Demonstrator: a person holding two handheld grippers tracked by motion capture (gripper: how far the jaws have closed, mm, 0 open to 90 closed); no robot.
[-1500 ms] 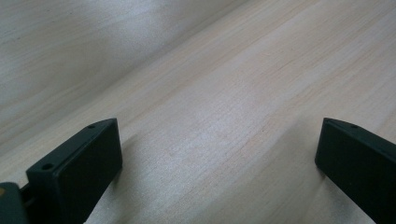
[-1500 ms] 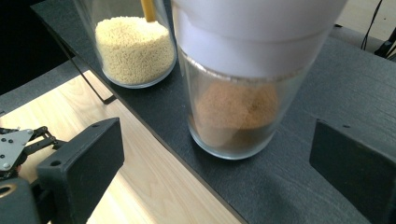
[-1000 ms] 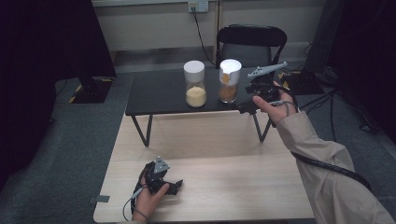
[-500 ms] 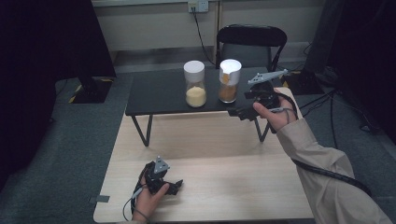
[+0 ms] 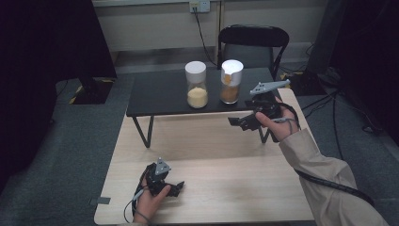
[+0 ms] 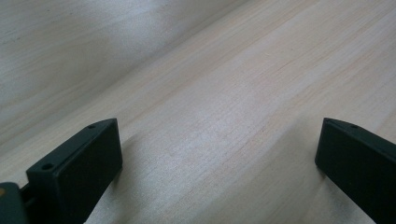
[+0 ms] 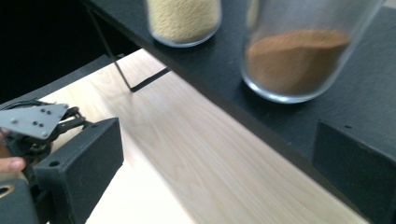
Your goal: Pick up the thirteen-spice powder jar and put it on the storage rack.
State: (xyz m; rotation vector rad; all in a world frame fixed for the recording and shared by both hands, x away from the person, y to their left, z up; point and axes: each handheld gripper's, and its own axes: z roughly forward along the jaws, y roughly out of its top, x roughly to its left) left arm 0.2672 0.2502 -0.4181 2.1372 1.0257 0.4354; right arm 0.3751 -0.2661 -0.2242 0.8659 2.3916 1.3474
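Two clear jars with white lids stand on a low black table [image 5: 160,94]. One holds yellow grain [image 5: 196,84] [image 7: 183,18], the other brown powder [image 5: 230,81] [image 7: 299,51]. My right gripper [image 5: 239,122] [image 7: 219,158] hovers open at the black table's front edge. It is just in front of and below the brown jar and touches nothing. My left gripper [image 5: 175,188] [image 6: 219,158] rests low on the light wooden table [image 5: 226,188] near its front left. Its jaws stand wide apart with only bare wood [image 6: 210,107] between them.
A black chair [image 5: 254,40] stands behind the black table. The black table's thin metal legs [image 5: 143,132] rest on the wooden top. Dark curtains flank both sides. Cables run over the grey floor at the right. In the right gripper view the left gripper [image 7: 35,122] lies far off.
My right gripper has come down and back toward me from beside the brown jar, shifting left to the black table's front edge. The left gripper has stayed put.
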